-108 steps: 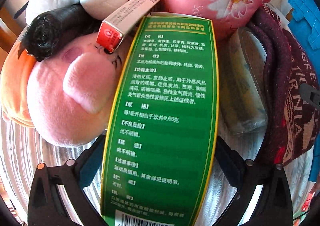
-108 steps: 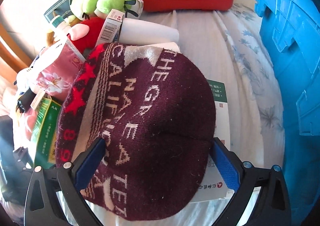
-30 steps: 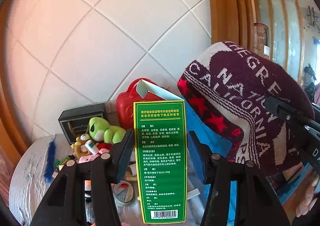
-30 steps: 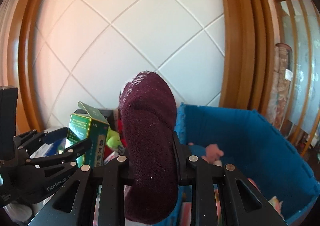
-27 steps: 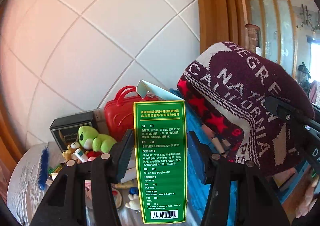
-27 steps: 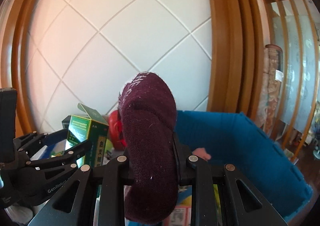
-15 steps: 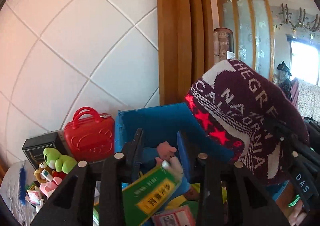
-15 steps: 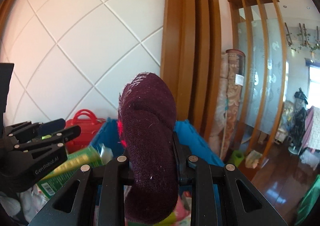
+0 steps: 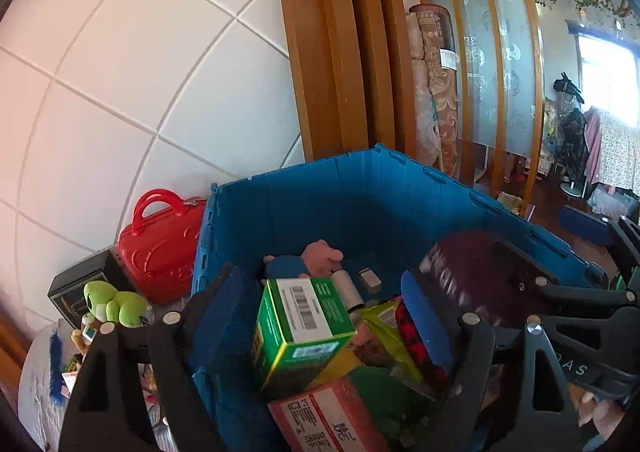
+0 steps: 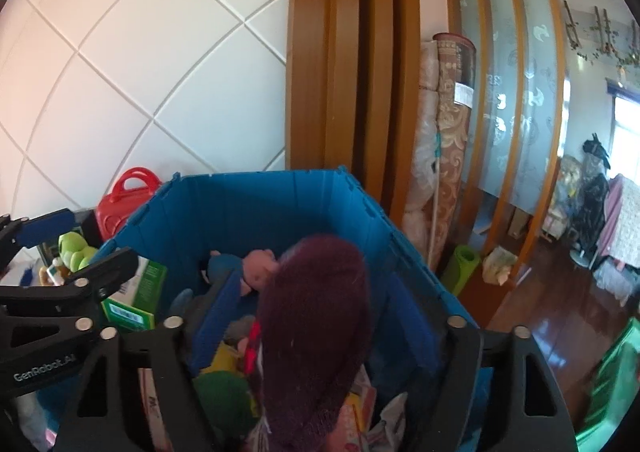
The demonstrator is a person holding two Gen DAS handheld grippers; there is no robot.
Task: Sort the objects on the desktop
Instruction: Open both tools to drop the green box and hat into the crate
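Observation:
Both grippers hover over a blue crate (image 9: 360, 191), which also shows in the right wrist view (image 10: 248, 203). My left gripper (image 9: 320, 312) is open; the green medicine box (image 9: 300, 328) lies loose in the crate below it. My right gripper (image 10: 304, 312) is open; the maroon knit hat (image 10: 316, 316) is blurred between its spread fingers and touches neither. The hat also shows in the left wrist view (image 9: 468, 272). The crate holds a pink and blue plush (image 9: 312, 260) and several boxes and packets.
Left of the crate on the table stand a red toy suitcase (image 9: 164, 244), a green frog plush (image 9: 112, 304) and a black box (image 9: 76, 284). A tiled wall and wooden frame rise behind. Wooden floor lies at the right.
Both grippers have opened. The green box has dropped from the left gripper into the crate. The hat has slipped down out of the right gripper's hold. Both views now tilt down into the crate.

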